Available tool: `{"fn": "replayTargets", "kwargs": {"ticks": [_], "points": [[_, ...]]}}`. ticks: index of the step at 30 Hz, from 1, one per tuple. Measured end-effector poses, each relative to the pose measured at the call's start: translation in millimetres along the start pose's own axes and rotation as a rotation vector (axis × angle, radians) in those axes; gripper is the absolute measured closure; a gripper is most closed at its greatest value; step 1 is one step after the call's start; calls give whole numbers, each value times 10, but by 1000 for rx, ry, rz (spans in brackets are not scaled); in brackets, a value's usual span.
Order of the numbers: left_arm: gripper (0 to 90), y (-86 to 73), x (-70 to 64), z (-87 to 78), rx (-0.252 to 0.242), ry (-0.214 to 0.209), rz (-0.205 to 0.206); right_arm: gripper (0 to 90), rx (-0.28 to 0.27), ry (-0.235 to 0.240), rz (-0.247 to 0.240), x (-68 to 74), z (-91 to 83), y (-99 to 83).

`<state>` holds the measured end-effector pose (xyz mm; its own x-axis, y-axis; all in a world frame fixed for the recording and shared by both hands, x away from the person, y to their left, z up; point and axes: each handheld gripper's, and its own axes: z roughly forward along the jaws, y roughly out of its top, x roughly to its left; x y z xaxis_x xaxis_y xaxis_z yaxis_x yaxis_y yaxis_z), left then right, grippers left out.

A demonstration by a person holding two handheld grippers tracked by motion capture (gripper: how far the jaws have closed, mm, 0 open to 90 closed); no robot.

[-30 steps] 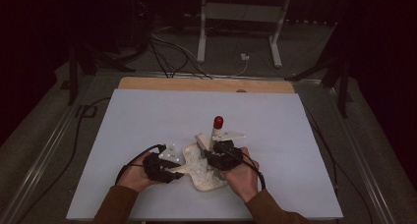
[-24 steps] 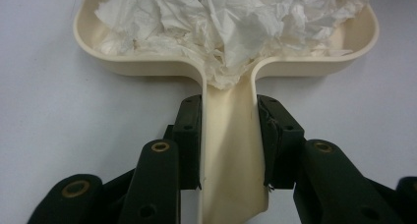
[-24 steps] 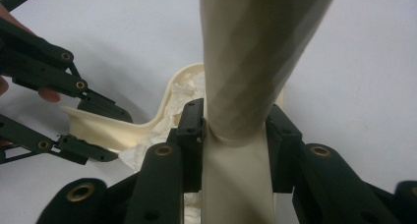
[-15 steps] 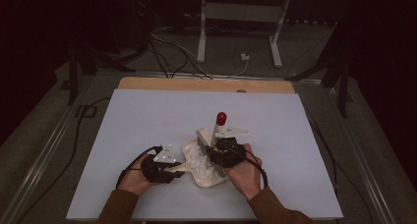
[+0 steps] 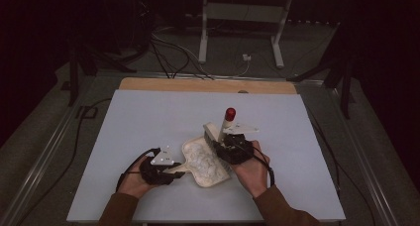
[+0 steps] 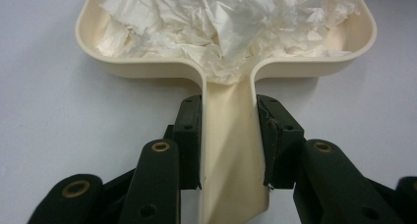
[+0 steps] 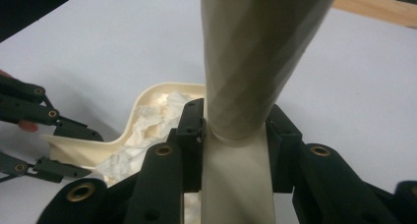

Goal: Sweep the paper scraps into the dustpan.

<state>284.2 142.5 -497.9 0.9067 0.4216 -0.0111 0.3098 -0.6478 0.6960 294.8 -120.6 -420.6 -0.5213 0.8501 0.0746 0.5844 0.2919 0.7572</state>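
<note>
We clamp the left gripper (image 6: 228,135) on the dustpan (image 6: 123,62) handle, which runs straight back along the jaws. The right gripper (image 7: 235,128) clamps the brush (image 7: 255,52) — upright at the pan's far rim, above the paper (image 6: 231,17).

A: What sort of place was it?
B: Looked like a lab or recording studio, dim and dark-walled.
A: Evidence?
B: A bare white table (image 5: 148,117) with a wooden edge (image 5: 208,85) stood on grey carpet, black cables (image 5: 168,57) trailed across the floor, a white metal stand (image 5: 237,13) sat behind, and dark tripod legs (image 5: 79,67) stood at the sides. Nothing domestic.
</note>
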Motion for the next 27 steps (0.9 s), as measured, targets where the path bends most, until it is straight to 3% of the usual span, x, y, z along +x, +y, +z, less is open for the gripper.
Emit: {"fn": "replayTargets", "kwargs": {"ticks": [27], "points": [[665,-15,59,-93,-10,65,-53,672,-8,-62,-5,-288,8,-31]]}}
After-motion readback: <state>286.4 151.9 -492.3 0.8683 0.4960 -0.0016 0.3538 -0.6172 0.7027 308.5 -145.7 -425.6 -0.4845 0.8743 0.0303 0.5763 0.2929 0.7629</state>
